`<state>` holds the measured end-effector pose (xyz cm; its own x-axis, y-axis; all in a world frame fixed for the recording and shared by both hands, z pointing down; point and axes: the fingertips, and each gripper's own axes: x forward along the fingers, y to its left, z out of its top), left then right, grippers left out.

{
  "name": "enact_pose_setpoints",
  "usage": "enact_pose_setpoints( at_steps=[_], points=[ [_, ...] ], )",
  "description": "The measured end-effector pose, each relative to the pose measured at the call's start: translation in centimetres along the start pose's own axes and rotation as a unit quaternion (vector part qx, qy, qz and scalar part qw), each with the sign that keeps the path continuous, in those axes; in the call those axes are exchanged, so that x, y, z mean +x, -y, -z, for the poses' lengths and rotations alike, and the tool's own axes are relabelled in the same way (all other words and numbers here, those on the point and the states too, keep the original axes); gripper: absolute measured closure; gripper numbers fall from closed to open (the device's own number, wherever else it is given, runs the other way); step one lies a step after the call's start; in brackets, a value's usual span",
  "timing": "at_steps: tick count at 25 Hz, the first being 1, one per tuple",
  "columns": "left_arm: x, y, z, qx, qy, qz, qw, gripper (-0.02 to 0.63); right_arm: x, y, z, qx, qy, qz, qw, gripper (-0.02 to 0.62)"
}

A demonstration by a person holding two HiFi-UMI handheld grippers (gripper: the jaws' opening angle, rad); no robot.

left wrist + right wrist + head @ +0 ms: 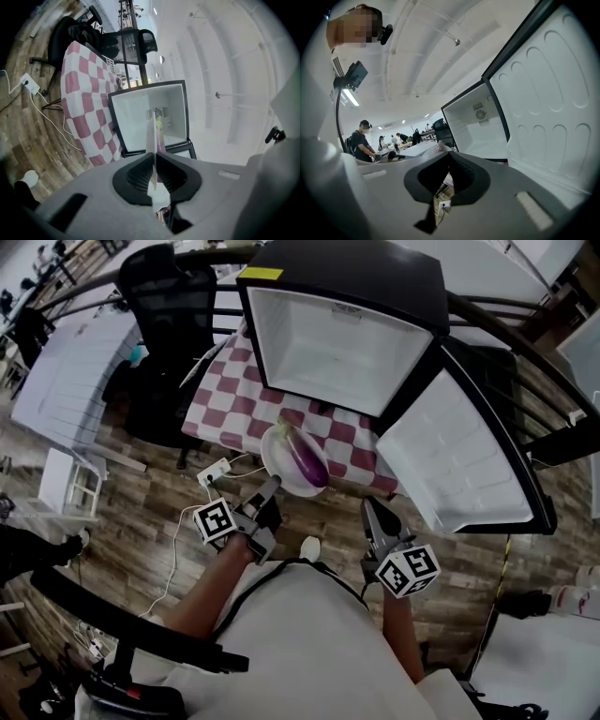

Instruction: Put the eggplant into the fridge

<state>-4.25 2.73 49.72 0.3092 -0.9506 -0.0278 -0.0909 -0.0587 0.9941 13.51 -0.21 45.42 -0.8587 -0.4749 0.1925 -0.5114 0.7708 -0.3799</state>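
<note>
A purple eggplant point(310, 461) lies on a white plate point(279, 457) held in the air in front of the table. My left gripper point(270, 491) is shut on the plate's near rim. In the left gripper view the plate point(151, 136) shows edge-on between the pads, with a sliver of eggplant point(161, 142) behind it. The black mini fridge point(337, 343) stands on the checkered table point(225, 399), and its door point(459, 460) is swung open to the right. Its white inside looks bare. My right gripper point(372, 510) hangs to the right of the plate, below the door, shut on nothing.
A black office chair point(164, 296) stands left of the table. A white power strip point(214, 471) and its cable lie on the wooden floor under the plate. White tables point(66, 371) fill the far left. People point(361, 138) stand far off in the right gripper view.
</note>
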Motion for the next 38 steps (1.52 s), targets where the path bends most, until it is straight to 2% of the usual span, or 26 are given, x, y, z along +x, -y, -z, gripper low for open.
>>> enact_pose_setpoints(
  at_steps=[13,22,38],
  points=[
    [3.0,-0.3,0.2,0.010,0.028,-0.013,0.9995,0.578,0.7,3.6,-0.1,-0.008,-0.028,-0.034,0.999,0.588],
    [2.9,-0.1,-0.3,0.014,0.043,-0.018,0.9988,0.578,1.4,3.6,-0.2,-0.008,-0.032,-0.055,0.998,0.589],
    [6.4,-1.0,-2.7,0.011,0.023,-0.018,0.9995,0.578,5.4,3.9,-0.2,-0.002,-0.045,-0.061,0.997,0.588]
  ],
)
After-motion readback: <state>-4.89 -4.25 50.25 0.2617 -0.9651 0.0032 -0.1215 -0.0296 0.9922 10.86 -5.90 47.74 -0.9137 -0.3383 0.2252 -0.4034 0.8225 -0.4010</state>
